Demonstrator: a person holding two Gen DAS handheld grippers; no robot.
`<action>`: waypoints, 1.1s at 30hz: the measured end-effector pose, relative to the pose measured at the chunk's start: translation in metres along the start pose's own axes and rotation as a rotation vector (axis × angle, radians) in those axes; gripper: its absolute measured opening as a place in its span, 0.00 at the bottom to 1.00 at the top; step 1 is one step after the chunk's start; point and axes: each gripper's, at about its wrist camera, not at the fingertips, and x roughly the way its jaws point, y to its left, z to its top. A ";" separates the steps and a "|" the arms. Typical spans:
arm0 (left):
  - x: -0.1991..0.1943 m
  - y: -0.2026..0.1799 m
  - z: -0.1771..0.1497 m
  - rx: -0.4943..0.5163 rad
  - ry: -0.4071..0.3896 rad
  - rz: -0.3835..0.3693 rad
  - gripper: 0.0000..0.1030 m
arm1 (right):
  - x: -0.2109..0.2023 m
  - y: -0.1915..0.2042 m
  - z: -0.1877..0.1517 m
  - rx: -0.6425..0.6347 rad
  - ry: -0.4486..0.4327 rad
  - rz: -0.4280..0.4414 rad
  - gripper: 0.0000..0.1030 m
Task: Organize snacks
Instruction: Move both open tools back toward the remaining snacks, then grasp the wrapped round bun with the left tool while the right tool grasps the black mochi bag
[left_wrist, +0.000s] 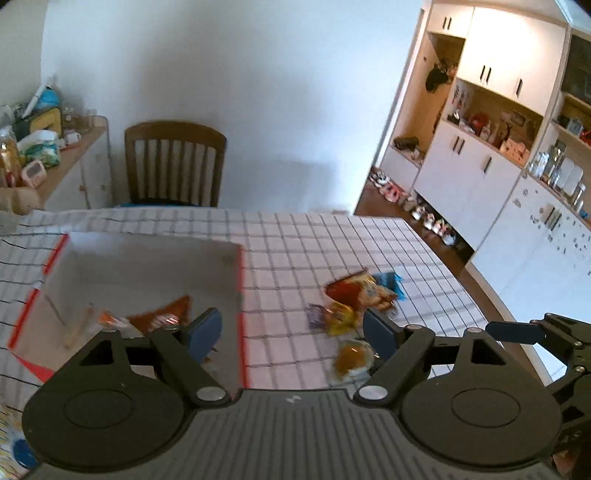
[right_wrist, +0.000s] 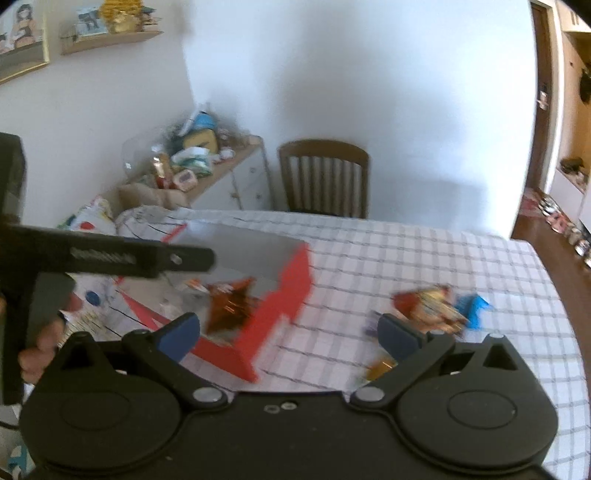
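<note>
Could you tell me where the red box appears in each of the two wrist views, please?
Left wrist: the red box sits left of centre, behind the left finger.
Right wrist: it sits left of centre, its red wall facing the camera.
Shared landmark: the wooden chair behind the table.

both wrist views angled down, close over the shared checked table (left_wrist: 332, 240)

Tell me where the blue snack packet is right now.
The blue snack packet lies on the checked tablecloth, at the far right edge of the loose snack pile, well right of the red box.
</note>
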 end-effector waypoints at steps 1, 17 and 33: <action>0.005 -0.008 -0.002 0.003 0.008 0.004 0.82 | -0.002 -0.010 -0.005 0.003 0.007 -0.011 1.00; 0.098 -0.076 -0.046 0.110 0.147 0.020 0.82 | 0.003 -0.119 -0.059 0.051 0.068 -0.059 0.95; 0.191 -0.064 -0.071 0.076 0.316 -0.029 0.81 | 0.079 -0.165 -0.056 0.226 0.199 -0.047 0.75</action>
